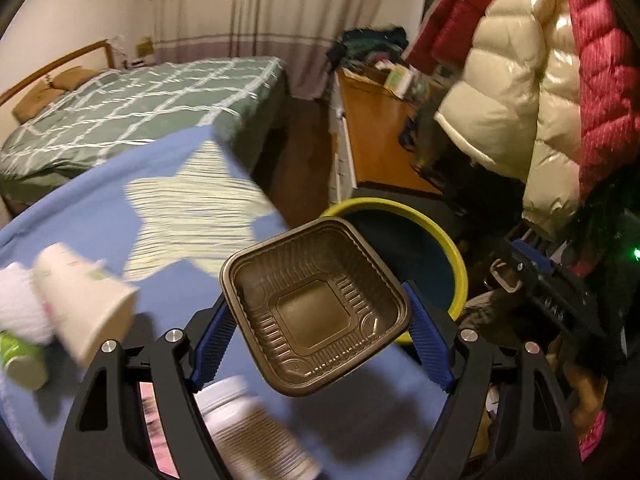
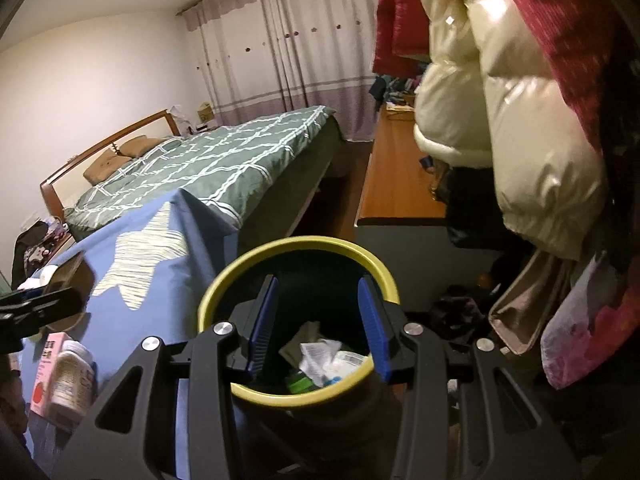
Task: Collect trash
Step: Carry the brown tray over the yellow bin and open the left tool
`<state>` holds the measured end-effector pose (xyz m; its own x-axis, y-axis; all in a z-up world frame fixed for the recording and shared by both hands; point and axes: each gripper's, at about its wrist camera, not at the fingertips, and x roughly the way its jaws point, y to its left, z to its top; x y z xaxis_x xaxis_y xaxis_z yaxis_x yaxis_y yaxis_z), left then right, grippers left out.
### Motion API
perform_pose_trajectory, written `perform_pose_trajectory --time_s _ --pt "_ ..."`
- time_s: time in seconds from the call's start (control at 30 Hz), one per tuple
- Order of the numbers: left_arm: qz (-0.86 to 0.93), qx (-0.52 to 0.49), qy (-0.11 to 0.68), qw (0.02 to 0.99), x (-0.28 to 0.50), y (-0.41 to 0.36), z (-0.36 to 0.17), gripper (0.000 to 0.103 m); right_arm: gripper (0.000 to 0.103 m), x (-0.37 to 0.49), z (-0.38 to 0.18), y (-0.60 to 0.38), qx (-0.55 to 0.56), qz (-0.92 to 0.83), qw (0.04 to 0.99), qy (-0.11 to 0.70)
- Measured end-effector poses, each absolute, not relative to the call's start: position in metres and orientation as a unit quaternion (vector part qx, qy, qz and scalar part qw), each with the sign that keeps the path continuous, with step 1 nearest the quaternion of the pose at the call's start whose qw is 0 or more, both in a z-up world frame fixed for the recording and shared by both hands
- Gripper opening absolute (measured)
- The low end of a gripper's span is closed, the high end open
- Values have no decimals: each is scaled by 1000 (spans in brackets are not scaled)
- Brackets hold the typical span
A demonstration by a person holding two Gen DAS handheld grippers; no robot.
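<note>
A brown ribbed plastic tray (image 1: 316,304) is pinched by its two side rims between the blue pads of my left gripper (image 1: 316,298), which is shut on it. The tray hangs over the blue star-print cloth (image 1: 120,216), just left of the yellow-rimmed trash bin (image 1: 440,232). In the right wrist view my right gripper (image 2: 318,280) hovers open above that bin (image 2: 304,242), with nothing between its fingers. Crumpled paper and wrappers (image 2: 320,356) lie at the bin's bottom. The left gripper's black body (image 2: 36,304) shows at the left edge.
On the cloth lie a paper cup (image 1: 84,300), a green can (image 1: 22,360), a white bottle (image 1: 248,432) and a pink box (image 2: 46,368). A green-quilted bed (image 2: 224,160) stands behind. Puffy coats (image 2: 520,120) hang at the right over a wooden desk (image 2: 400,176).
</note>
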<state>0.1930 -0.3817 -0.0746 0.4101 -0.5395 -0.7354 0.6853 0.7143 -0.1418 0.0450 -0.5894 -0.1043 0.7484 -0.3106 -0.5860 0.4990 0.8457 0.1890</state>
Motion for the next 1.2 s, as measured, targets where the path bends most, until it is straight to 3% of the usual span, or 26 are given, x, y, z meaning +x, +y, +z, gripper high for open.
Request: perform_pose_trajectory --time_s 0.57,0.63,0.67,0.97,1.2 --pt "-381 131 431 807 199 -490 -114 80 40 32 -136 -629 211 -239 903 289" --pt "-379 135 433 807 199 -495 -117 81 40 29 -136 -631 212 -242 902 287" --pt "-377 133 435 807 200 -497 -119 87 40 28 -136 -631 213 -243 902 287" --pt "-375 113 432 812 200 -484 -107 91 40 26 -135 -627 211 -244 902 287" --pt "-352 72 390 848 187 -409 -60 96 40 33 -134 -612 203 -225 907 294"
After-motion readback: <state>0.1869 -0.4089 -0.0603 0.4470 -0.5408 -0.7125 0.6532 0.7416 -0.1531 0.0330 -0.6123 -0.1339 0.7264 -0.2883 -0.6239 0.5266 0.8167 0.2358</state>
